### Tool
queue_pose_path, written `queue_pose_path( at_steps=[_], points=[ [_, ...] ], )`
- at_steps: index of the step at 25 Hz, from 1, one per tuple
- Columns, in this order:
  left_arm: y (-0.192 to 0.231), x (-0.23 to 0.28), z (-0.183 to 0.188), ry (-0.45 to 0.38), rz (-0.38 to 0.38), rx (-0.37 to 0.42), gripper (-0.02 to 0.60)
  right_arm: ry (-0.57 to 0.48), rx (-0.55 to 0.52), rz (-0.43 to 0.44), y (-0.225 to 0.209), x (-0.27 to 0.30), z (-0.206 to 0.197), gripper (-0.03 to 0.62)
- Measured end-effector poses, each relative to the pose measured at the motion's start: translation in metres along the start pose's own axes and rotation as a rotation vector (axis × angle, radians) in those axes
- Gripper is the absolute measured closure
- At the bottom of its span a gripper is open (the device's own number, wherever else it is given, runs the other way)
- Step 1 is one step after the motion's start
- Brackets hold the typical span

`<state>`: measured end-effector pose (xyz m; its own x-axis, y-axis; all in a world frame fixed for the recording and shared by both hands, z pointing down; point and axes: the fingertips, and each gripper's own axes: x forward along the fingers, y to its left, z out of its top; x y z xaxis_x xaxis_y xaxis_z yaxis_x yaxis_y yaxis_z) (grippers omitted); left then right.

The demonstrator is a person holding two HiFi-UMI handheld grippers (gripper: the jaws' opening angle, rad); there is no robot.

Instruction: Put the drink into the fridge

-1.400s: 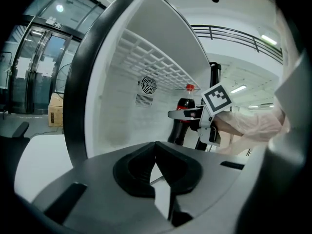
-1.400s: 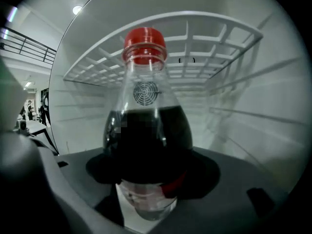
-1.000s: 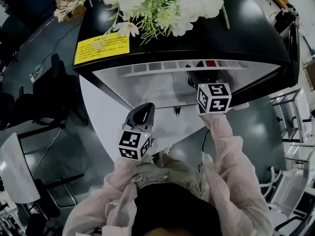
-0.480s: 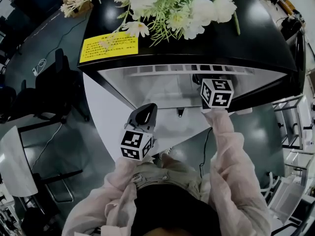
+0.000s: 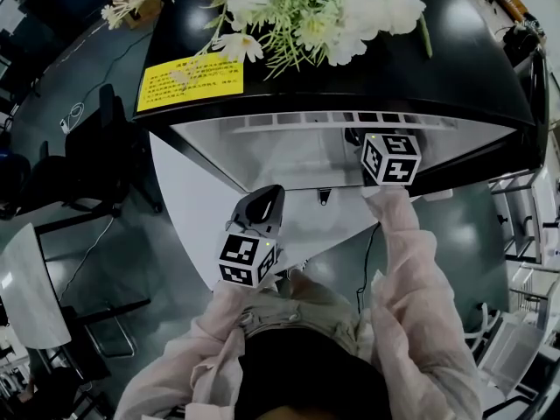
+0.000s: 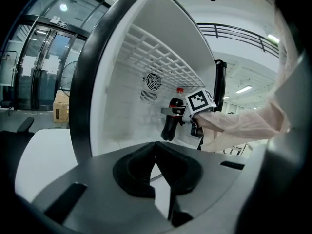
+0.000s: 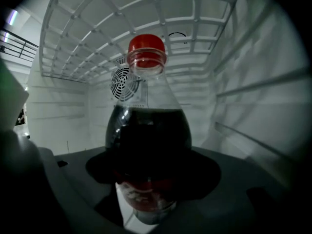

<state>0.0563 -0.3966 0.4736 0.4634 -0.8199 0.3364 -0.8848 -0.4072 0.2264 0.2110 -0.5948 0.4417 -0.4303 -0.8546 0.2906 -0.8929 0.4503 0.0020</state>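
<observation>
The drink is a cola bottle (image 7: 146, 140) with a red cap and dark liquid. My right gripper (image 7: 148, 179) is shut on its lower body, inside the white fridge compartment (image 7: 243, 96). In the left gripper view the bottle (image 6: 170, 122) hangs slightly tilted in the fridge, under a wire shelf (image 6: 161, 57). In the head view only the right gripper's marker cube (image 5: 391, 158) shows at the fridge opening; its jaws and the bottle are hidden under the black fridge top (image 5: 367, 77). My left gripper (image 5: 262, 199) is shut and empty, outside, in front of the open fridge.
White artificial flowers (image 5: 289, 7) and a yellow label (image 5: 188, 84) sit on the fridge top. The open fridge door (image 5: 188, 208) swings out to the left. A fan grille (image 7: 123, 84) is on the back wall. Chairs (image 5: 105, 138) stand on the floor at left.
My right gripper has moved a little deeper into the fridge with the bottle. The left gripper has hardly moved.
</observation>
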Motion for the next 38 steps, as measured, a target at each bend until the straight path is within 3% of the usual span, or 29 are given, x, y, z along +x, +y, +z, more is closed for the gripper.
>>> queue_pose_path(
  at_steps=[14, 17, 38],
  points=[
    [0.011, -0.014, 0.002, -0.005, 0.015, -0.006, 0.571, -0.003, -0.007, -0.058, -0.002, 0.001, -0.011, 0.278],
    [0.012, -0.017, 0.002, -0.007, 0.013, -0.008, 0.571, 0.000, -0.002, -0.082, -0.005, -0.003, -0.018, 0.247],
    [0.005, -0.065, 0.001, -0.039, -0.042, 0.013, 0.571, -0.009, 0.116, -0.154, 0.023, -0.082, -0.042, 0.232]
  ],
)
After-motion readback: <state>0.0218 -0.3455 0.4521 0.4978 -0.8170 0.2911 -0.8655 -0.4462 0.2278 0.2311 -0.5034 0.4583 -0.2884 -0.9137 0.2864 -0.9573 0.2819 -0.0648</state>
